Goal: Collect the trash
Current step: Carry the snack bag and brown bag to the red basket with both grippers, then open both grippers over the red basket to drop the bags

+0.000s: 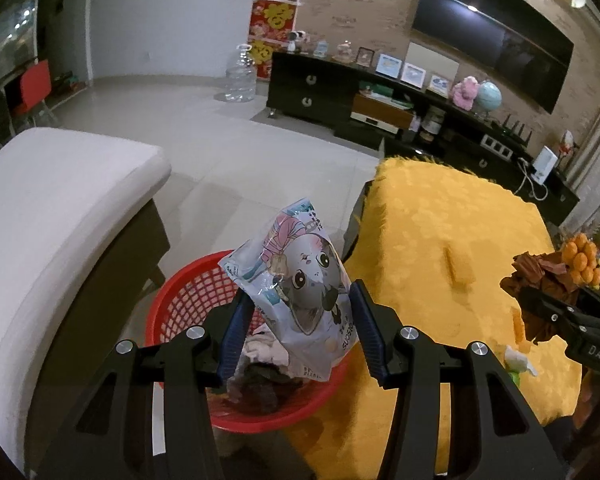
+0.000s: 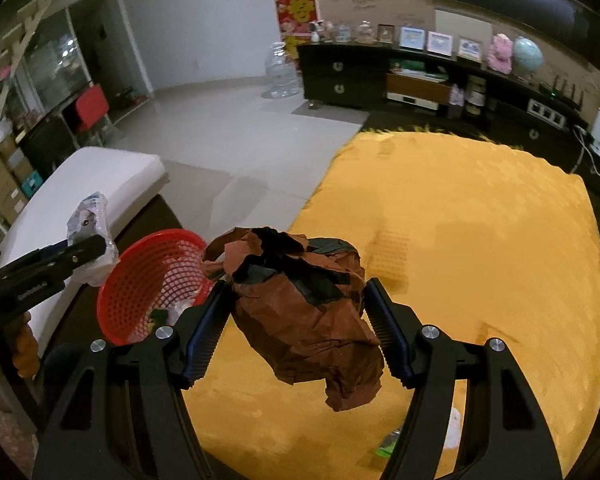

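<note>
Holding trash in both tongs beside the red basket [image 1: 188, 300]!

Left tongs [image 1: 300, 320] are clamped on a cat-print wrapper [image 1: 300, 284], which hangs right above the basket's open mouth; crumpled scraps [image 1: 260, 364] already lie inside it. Right tongs [image 2: 296, 320] are gripping a crumpled brown paper bag [image 2: 304, 320] with dark tape patches, lifted over the yellow-covered surface [image 2: 480, 260], just right of the basket. From the left view that same bag shows at the far right edge, well apart from the wrapper. A white scrap [image 1: 518, 358] and something green beside it lie on the near part of the yellow cloth. A white cushioned bench [image 1: 60, 208] sits left of the basket, and a dark TV cabinet [image 1: 312, 92] lines the far wall.
</note>
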`<state>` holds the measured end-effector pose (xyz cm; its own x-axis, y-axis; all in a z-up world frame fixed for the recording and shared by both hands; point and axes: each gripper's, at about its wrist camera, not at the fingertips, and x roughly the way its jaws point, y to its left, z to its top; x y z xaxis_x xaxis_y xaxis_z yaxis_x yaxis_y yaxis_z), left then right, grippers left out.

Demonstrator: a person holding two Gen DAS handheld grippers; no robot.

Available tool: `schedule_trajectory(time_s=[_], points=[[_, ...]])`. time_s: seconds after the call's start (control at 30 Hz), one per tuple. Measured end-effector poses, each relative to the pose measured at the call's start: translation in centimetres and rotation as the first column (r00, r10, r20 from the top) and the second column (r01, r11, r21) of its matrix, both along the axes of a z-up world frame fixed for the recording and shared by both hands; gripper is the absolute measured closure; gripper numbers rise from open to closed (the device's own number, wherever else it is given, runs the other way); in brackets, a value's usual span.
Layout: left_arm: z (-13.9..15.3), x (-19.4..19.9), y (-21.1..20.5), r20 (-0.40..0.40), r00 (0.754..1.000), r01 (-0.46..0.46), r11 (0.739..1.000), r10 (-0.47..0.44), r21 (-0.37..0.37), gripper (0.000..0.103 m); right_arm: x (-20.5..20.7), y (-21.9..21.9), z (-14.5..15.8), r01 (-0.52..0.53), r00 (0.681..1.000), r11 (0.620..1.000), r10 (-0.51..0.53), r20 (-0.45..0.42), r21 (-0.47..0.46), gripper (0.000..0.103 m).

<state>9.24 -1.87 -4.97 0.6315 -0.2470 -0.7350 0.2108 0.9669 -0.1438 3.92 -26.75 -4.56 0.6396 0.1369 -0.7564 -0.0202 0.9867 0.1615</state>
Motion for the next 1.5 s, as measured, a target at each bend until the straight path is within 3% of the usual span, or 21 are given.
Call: schedule_trajectory(time_s=[0.4,0.9,1.03,1.23,1.5], points=[[-1.7,0.8,3.0,-0.040,0.997,-0.065,0.998,0.065,0.006,0.055,3.3,5.2,-1.1,-0.109,0.993,0.993,0.111,-0.042,0.034,0.036],[-4.5,2.3,6.3,-0.129,0.982,-0.137,0.990,0.137,0.007,0.055,8.6,12.2,-4.1,-0.208,0.965,0.968,0.227,-0.132,0.141,0.035],[-4.5,2.6,6.5,-0.134,0.981,-0.143,0.990,0.142,0.001,0.055,9.2,12.7,-4.7,-0.217,0.960,0.963,0.240,-0.145,0.157,0.034],[-4.5,2.7,6.9,-0.142,0.977,-0.161,0.987,0.158,-0.009,0.054,9.8,12.8,-4.9,-0.220,0.958,0.957,0.249,-0.144,0.192,0.025],[-3.8,2.6,6.6,-0.134,0.980,-0.155,0.988,0.150,-0.026,0.050,8.7,11.0,-4.4,-0.183,0.969,0.961,0.212,-0.125,0.208,0.025]])
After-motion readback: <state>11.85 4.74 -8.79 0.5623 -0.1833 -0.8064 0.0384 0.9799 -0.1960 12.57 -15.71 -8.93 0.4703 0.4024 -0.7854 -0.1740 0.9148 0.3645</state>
